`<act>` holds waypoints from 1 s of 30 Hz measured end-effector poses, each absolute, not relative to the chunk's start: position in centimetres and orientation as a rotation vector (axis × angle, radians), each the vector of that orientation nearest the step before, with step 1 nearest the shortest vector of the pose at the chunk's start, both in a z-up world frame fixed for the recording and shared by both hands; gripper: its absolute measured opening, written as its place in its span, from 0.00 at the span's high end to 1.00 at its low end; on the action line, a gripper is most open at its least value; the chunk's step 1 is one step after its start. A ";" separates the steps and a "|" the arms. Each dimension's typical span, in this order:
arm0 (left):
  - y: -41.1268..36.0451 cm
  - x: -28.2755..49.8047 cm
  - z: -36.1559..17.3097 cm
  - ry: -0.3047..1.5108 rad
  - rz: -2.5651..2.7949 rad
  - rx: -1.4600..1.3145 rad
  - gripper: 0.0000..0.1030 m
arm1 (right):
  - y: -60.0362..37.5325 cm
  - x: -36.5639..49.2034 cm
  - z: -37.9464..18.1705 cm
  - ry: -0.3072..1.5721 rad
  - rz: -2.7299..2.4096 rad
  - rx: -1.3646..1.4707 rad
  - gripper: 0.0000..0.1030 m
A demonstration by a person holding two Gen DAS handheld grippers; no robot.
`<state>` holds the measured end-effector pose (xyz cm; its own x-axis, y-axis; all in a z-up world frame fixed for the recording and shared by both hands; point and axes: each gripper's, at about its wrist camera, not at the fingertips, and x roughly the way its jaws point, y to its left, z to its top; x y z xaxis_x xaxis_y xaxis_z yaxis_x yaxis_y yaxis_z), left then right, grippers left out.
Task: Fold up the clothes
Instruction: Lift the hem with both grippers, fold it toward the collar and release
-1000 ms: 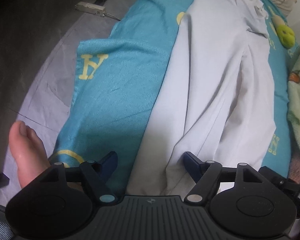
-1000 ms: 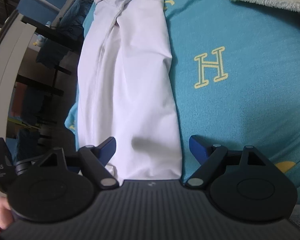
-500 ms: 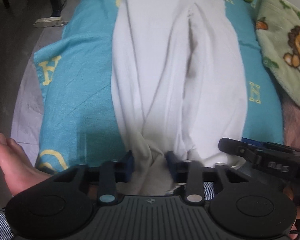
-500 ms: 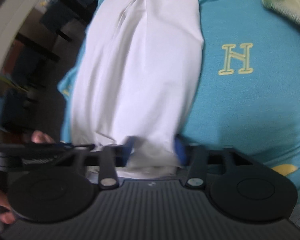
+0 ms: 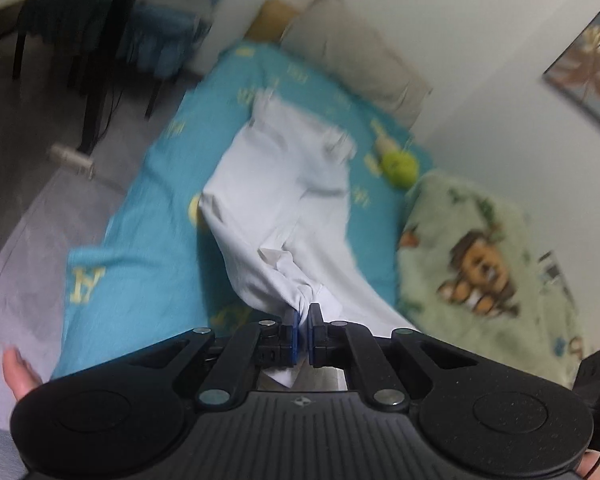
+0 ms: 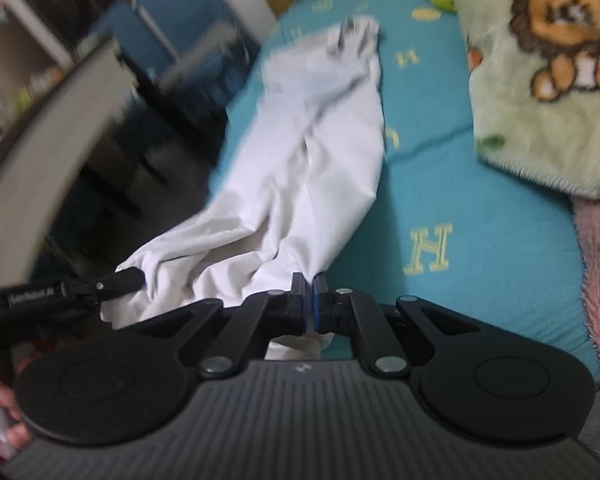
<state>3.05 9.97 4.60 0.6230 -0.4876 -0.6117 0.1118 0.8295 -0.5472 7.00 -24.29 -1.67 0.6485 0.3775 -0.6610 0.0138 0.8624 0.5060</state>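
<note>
- Both hand-held grippers, wide apart over the flat near end of the white garment a second ago, have since clamped onto it and lifted that end off the bed.
- Left hand-held gripper [image 5: 305, 312], low centre of the left wrist view: its blue pads are pressed together on a bunched pinch of the white garment [image 5: 284, 208], and a small flap of cloth hangs below the jaws.
- Right hand-held gripper [image 6: 309, 286], low centre of the right wrist view: clenched on another corner of the same garment [image 6: 312, 152], with cloth showing just under the jaws.
- In the right wrist view, the left hand-held gripper [image 6: 134, 278] reaches in from the left edge, its black tip buried in the cloth's lower left corner.
- From the two pinched corners the garment slopes away toward the upper middle of both frames, where its far end lies on the bed's teal sheet [image 5: 148, 264] printed with yellow letters.
- A green blanket [image 5: 484, 264] with a cartoon lion sits at the right of the bed, beside the garment but apart from it.
- A small yellow-green toy [image 5: 398, 164] lies near the garment's far end, by the blanket's upper edge.
- A beige pillow [image 5: 360, 64] rests against the wall at the head of the bed.
- Both views are blurred.
</note>
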 end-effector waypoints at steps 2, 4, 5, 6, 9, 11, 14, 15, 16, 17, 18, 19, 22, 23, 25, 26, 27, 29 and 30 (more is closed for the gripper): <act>10.0 2.9 7.2 0.780 -0.376 -0.519 0.96 | -25.1 6.7 0.5 0.795 0.224 0.542 0.94; 9.9 2.2 10.2 0.735 -0.384 -0.521 0.96 | -25.7 6.4 2.8 0.748 0.231 0.568 0.94; 9.9 1.9 11.5 0.718 -0.391 -0.522 0.96 | -25.8 6.2 4.0 0.726 0.234 0.574 0.94; 9.8 1.5 12.9 0.700 -0.398 -0.524 0.96 | -26.1 6.0 5.1 0.706 0.237 0.577 0.94; 9.5 0.0 15.9 0.660 -0.414 -0.522 0.96 | -26.6 5.1 8.2 0.654 0.250 0.568 0.94; 9.2 -1.6 16.9 0.650 -0.426 -0.512 0.96 | -26.8 3.7 9.4 0.633 0.255 0.548 0.94; 9.6 -5.2 17.5 0.656 -0.443 -0.494 0.96 | -27.3 1.1 10.1 0.612 0.271 0.541 0.94; 9.7 -6.5 17.4 0.660 -0.451 -0.493 0.96 | -27.5 0.0 10.0 0.608 0.279 0.540 0.94; 9.8 -7.7 17.1 0.659 -0.459 -0.484 0.96 | -27.6 -1.0 9.8 0.606 0.286 0.539 0.94; 9.8 -8.8 16.9 0.657 -0.466 -0.472 0.96 | -27.8 -2.0 9.5 0.605 0.293 0.538 0.94; 9.7 -9.6 16.5 0.653 -0.467 -0.457 0.96 | -27.9 -2.9 9.3 0.604 0.300 0.537 0.94; 9.4 -10.3 16.1 0.649 -0.466 -0.442 0.96 | -28.1 -3.0 8.9 0.609 0.299 0.543 0.94; 8.6 -10.5 15.1 0.652 -0.449 -0.407 0.96 | -28.5 -2.6 7.6 0.629 0.291 0.568 0.94; 8.3 -10.3 14.8 0.654 -0.440 -0.392 0.96 | -28.7 -2.4 7.2 0.635 0.288 0.577 0.94; 7.7 -9.0 14.2 0.667 -0.426 -0.373 0.96 | -28.9 -1.6 6.4 0.649 0.279 0.589 0.94; 7.4 -8.1 13.8 0.674 -0.417 -0.366 0.96 | -28.9 -0.8 6.1 0.656 0.273 0.586 0.94; 7.0 -6.8 13.3 0.679 -0.407 -0.351 0.96 | -28.8 0.2 5.7 0.662 0.267 0.581 0.94; 6.3 -4.0 12.3 0.687 -0.386 -0.318 0.96 | -28.8 2.6 4.8 0.681 0.252 0.573 0.94; 5.9 -2.6 11.8 0.690 -0.375 -0.302 0.96 | -28.8 4.0 4.1 0.691 0.245 0.572 0.94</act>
<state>-2.64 5.89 11.82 0.7092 -0.4303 -0.5584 0.2340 0.8909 -0.3893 3.97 -28.79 4.13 0.7501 0.3949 -0.5305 -0.0272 0.8198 0.5720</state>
